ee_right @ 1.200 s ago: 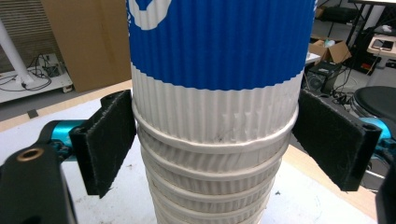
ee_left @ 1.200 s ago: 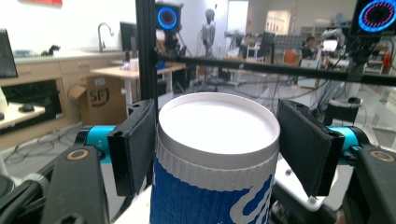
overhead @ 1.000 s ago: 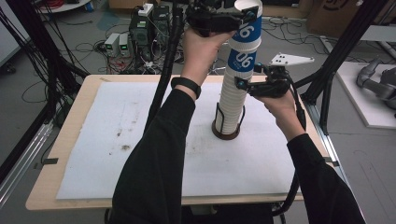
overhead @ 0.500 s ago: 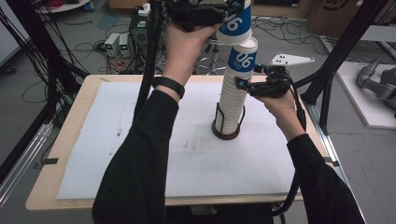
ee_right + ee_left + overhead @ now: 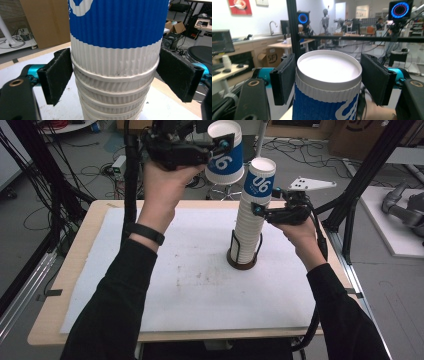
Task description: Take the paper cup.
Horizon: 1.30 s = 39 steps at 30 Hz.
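Wood edging frames the table (image 5: 60,285), whose top is covered by a white mat (image 5: 190,305) with a few faint smudges near its middle. Near the far middle of the mat, a dark ring holder (image 5: 243,262) carries a tall stack of cups (image 5: 250,222), ribbed white paper with a blue band on the topmost. The right gripper (image 5: 260,211) has its pads pressed on the stack high up, just under that top cup. The left gripper (image 5: 220,144) is pinching a single blue-and-white cup (image 5: 225,155), held in the air up and to the left of the stack, apart from it. Beyond the table lies a grey floor strewn with cables (image 5: 95,167) (black frame posts stand at both sides), and the left gripper view looks out on a workshop with a counter and sink (image 5: 265,37).
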Each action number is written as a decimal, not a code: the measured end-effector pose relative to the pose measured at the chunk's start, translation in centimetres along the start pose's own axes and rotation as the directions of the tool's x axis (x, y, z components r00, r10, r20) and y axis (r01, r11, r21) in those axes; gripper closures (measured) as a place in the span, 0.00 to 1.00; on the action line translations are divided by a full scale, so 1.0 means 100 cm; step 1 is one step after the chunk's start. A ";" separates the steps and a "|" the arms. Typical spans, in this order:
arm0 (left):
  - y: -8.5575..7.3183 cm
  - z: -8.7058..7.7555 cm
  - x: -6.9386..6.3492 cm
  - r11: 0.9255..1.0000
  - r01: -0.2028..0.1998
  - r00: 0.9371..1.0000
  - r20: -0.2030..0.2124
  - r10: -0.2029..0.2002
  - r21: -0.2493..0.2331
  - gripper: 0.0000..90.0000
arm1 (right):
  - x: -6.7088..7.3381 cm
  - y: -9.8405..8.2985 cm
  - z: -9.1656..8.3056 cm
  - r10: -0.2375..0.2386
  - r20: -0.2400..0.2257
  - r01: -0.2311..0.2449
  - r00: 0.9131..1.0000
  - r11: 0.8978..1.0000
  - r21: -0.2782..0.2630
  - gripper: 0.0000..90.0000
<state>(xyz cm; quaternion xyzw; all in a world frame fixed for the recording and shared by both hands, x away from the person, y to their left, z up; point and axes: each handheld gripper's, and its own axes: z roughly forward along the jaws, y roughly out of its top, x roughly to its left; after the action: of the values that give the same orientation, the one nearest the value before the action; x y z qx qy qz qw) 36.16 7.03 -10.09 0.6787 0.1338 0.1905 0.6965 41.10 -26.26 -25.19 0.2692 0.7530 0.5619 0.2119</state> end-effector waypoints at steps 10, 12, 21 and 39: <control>-0.045 -0.030 -0.022 0.998 -0.006 1.000 0.024 0.004 0.061 0.34 | 0.000 0.000 0.000 -0.002 0.002 0.002 1.000 1.000 0.001 0.16; -0.056 -0.036 -0.026 0.998 0.004 0.999 0.032 -0.006 0.065 0.34 | 0.000 0.000 0.000 -0.004 0.003 0.004 1.000 1.000 -0.001 0.16; -0.109 -0.048 -0.045 0.992 0.015 0.999 0.048 -0.021 0.124 0.34 | 0.000 0.000 0.000 -0.008 0.004 0.008 1.000 1.000 0.002 0.16; -0.193 -0.068 -0.059 0.982 0.105 0.991 0.064 -0.116 0.155 0.34 | 0.001 0.000 -0.001 -0.012 0.007 0.012 1.000 1.000 0.003 0.16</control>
<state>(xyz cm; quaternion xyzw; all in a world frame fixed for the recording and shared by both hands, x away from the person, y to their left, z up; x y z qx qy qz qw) 29.48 10.32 -30.01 0.7275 0.1599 0.1159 0.6571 41.01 -26.25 -25.18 0.2669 0.7547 0.5584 0.2177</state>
